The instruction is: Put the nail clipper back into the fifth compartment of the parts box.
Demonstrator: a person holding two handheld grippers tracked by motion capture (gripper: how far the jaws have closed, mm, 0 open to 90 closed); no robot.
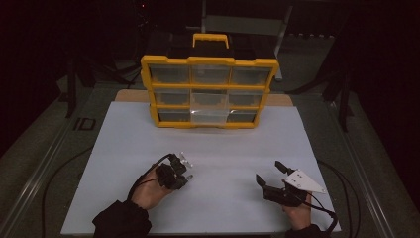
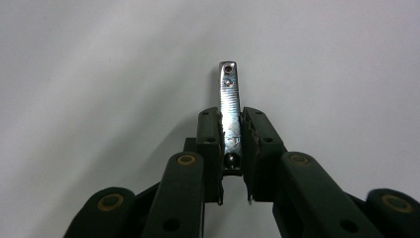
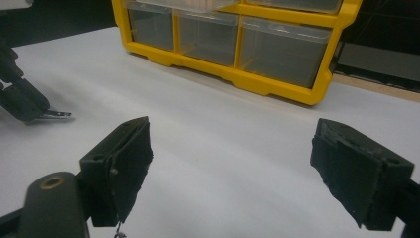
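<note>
The left claw (image 2: 231, 144) pinches a small metal strip (image 2: 230, 96) by one end, ready to carry, while the right claw (image 3: 247, 173) gapes empty near the drawer cabinet (image 1: 210, 91).

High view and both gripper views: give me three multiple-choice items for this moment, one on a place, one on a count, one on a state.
1. Where does the yellow drawer cabinet stand?
A. at the far edge of the white board
B. beside the left gripper
C. on the floor

2. How many drawers show in its top row?
A. two
B. three
C. five

3. How is the metal strip held?
A. lying loose on the board
B. in the right gripper
C. clamped between the left gripper's fingers

Key: 1 A, the high view shows it beyond both hands; 2 B, three fronts side by side; 3 C, the left gripper view shows both pads pressing on it.
</note>
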